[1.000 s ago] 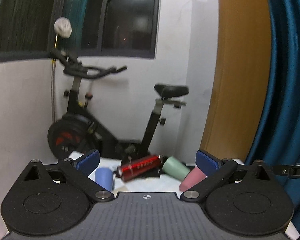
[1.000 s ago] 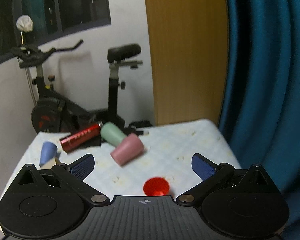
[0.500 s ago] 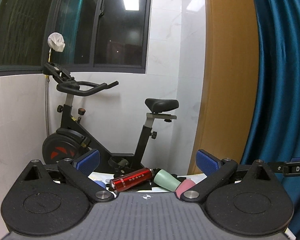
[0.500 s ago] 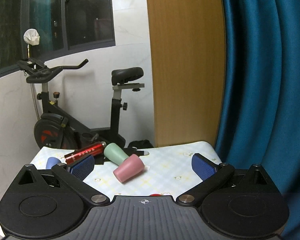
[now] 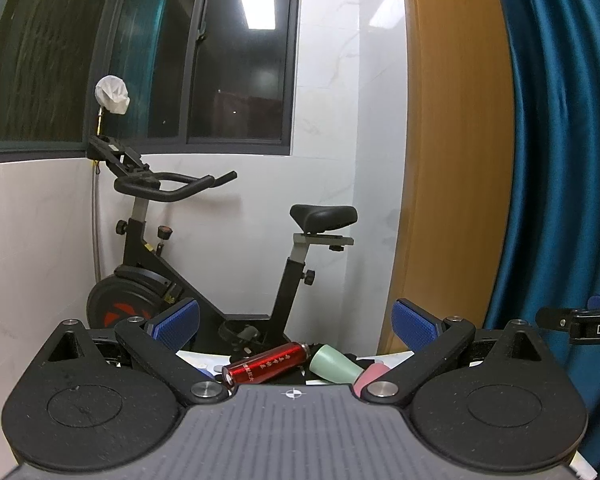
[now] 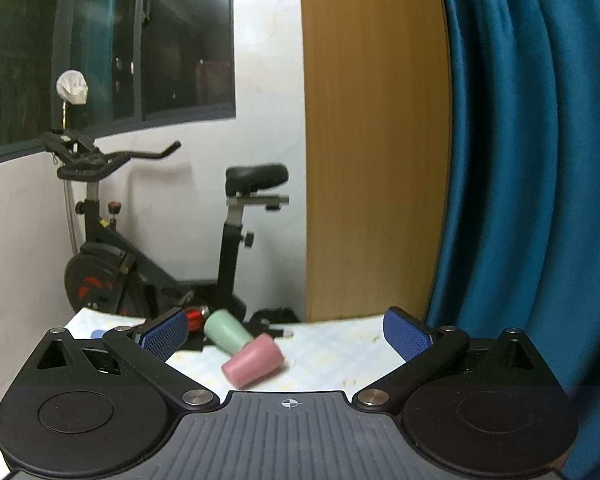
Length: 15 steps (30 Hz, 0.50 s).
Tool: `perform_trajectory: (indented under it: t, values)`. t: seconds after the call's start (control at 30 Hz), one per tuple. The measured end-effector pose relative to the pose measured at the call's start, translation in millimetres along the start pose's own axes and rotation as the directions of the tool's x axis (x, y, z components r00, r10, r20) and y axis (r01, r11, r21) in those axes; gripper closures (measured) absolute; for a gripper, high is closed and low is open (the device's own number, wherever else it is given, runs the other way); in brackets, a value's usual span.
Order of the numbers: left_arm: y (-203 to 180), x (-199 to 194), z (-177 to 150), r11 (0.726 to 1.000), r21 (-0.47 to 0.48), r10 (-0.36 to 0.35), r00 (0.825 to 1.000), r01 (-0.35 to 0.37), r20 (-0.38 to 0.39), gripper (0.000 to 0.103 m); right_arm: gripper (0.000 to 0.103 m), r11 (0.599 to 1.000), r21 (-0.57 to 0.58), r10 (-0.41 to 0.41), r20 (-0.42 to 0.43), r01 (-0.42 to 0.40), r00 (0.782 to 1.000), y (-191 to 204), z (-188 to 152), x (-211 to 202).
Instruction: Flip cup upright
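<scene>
A pink cup (image 6: pixel 253 361) lies on its side on the pale checked table (image 6: pixel 340 344), touching a green cup (image 6: pixel 225 332) that also lies on its side behind it. Both show in the left wrist view too, the green cup (image 5: pixel 334 365) and an edge of the pink cup (image 5: pixel 370 374). A red cylindrical bottle (image 5: pixel 266 363) lies to their left. A bit of a blue cup (image 6: pixel 97 333) peeks out at far left. My left gripper (image 5: pixel 296 324) and right gripper (image 6: pixel 286 330) are both open, empty, and held back above the near side of the table.
An exercise bike (image 5: pixel 172 280) stands behind the table against the white wall. A wooden panel (image 6: pixel 372 160) and a blue curtain (image 6: pixel 520 200) are at the right. Part of the right gripper (image 5: pixel 580 324) shows at the right edge of the left wrist view.
Both grippers have tilted upward and pulled back, so the table and cups sit lower in view. The red cup near the right gripper has dropped out of sight. Jaws stayed open.
</scene>
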<state>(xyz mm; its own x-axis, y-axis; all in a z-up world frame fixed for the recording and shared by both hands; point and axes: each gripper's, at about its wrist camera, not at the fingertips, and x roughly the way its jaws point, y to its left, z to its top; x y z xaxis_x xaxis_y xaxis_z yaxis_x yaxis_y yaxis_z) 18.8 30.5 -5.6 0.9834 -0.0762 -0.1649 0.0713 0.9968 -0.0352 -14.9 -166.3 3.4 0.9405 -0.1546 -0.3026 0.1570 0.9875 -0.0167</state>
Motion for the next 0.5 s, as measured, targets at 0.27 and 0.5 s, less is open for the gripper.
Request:
perform_trajectory:
  t: [0.27,0.5]
  values:
    - [-0.5,0.9,0.2,1.0,-0.003,-0.002,1.0,0.002,0.001,0.0,0.0,1.0,-0.003,0.005,0.006,-0.005,1.0,2.7,2.0,-1.4]
    - [-2.9,2.7,-0.7,1.0,0.001,-0.008,1.0,0.008,-0.002,0.0,0.0,1.0,0.002,0.009,0.001,-0.009,1.0,3.3,1.3,-1.9]
